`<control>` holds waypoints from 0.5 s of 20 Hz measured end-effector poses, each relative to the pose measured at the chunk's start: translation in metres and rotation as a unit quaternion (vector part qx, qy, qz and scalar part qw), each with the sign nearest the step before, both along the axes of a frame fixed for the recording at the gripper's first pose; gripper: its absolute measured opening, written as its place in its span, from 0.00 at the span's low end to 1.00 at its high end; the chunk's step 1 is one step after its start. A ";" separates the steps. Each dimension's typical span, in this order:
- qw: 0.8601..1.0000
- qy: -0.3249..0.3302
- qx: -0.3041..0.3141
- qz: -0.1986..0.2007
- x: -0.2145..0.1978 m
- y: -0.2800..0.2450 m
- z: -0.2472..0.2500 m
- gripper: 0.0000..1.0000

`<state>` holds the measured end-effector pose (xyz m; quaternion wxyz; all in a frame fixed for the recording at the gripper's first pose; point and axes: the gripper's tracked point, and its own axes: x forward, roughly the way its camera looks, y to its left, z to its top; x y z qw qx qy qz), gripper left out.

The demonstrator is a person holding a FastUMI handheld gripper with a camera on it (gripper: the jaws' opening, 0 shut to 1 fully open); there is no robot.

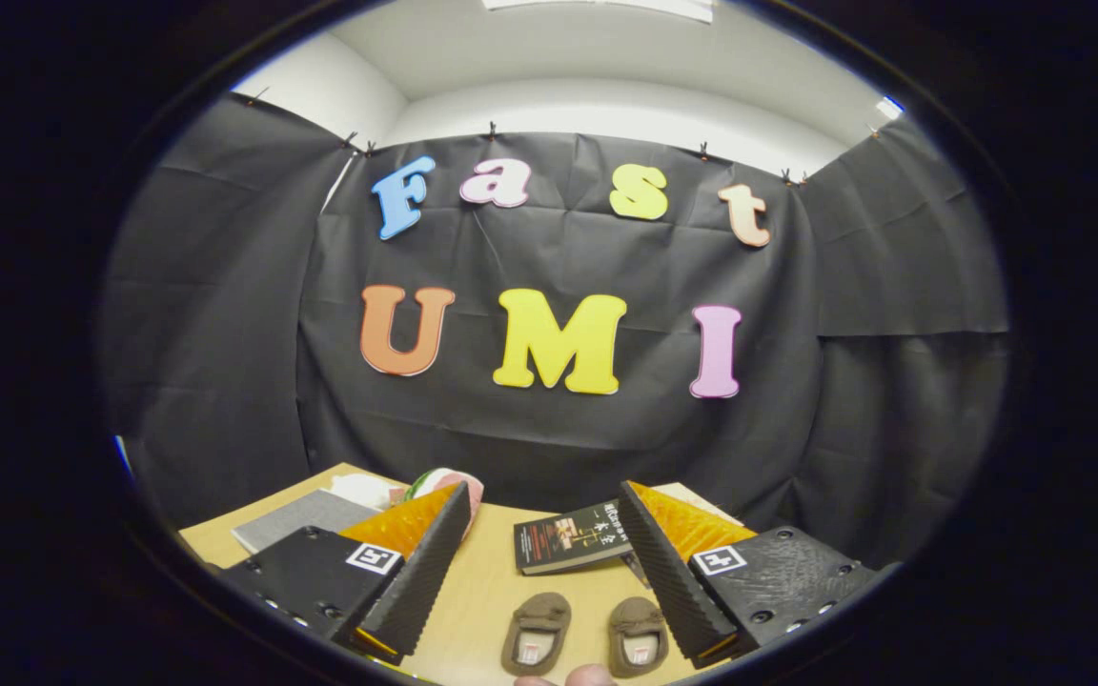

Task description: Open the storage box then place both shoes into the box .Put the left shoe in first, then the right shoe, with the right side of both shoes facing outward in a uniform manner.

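So your gripper (541, 534) is sitting wide open right now, both fingers spread apart and not touching anything, held up above the wooden table (497, 595) and looking out toward the back of the booth.

The two shoes (583, 636) are down on the table in the gap between your fingers, side by side with their openings facing up. The left-hand shoe (536, 632) and the right-hand shoe (638, 634) are small, brown and slipper-like, just apart from each other. Can't tell from here which one is actually the left shoe of the pair.

Beyond the shoes, a dark book (570, 537) lies flat on the table, partly tucked behind your right finger. Off behind your left finger there's a flat grey thing (296, 515), maybe a lid or a folder, hard to say. Next to it is something pink, green and white (444, 480), mostly hidden by the fingertip.

A fingertip or two (576, 676) peeks in just below the shoes.
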<state>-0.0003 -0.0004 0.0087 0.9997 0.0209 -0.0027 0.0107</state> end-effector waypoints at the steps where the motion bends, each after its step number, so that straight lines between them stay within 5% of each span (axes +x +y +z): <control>1: 1.000 0.000 0.000 0.001 0.000 0.002 0.000 0.95; 10: 1.000 -0.002 0.014 0.007 0.007 0.008 0.002 0.95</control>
